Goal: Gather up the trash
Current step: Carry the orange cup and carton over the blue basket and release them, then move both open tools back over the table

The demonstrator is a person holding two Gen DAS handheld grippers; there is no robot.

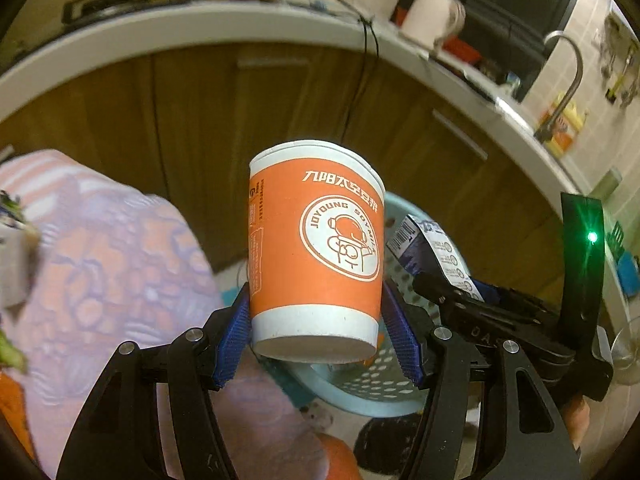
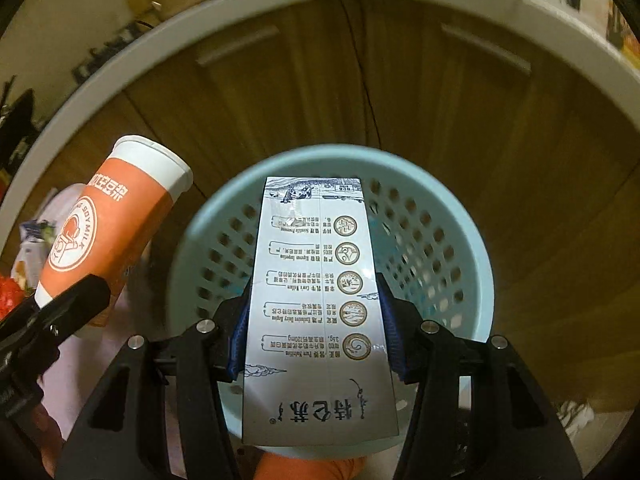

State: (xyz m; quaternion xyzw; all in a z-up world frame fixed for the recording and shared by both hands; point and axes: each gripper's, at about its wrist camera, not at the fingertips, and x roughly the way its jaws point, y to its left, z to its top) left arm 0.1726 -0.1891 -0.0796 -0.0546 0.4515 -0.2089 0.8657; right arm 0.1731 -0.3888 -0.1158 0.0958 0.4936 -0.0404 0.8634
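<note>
Left wrist view: left gripper [image 1: 316,320] clamping the orange cup [image 1: 314,248] low on its sides, blue pads [image 1: 234,344] pressing in, cup tilted, rim pointing away. Hanging in the air in front of the wooden cabinets [image 1: 192,120], with the basket [image 1: 384,388] lying below and just beyond. Showing at the right of the same view, the right gripper [image 1: 460,284] gripping the carton [image 1: 424,248].

Right wrist view: right gripper [image 2: 316,328] grasping the carton [image 2: 316,308] across its width, pads tight on both long edges, carton hanging directly over the open mouth of the basket [image 2: 472,248]. Cup [image 2: 108,228] sitting off to the left, outside the rim, not yet over the opening.

Judging progress: picking up apparently done for both pieces, dropping still to come. Basket looking empty as far as its visible wall and floor show, though the carton is hiding much of the bottom. Remaining: letting the carton go, bringing the cup over the rim, releasing that too.
</note>
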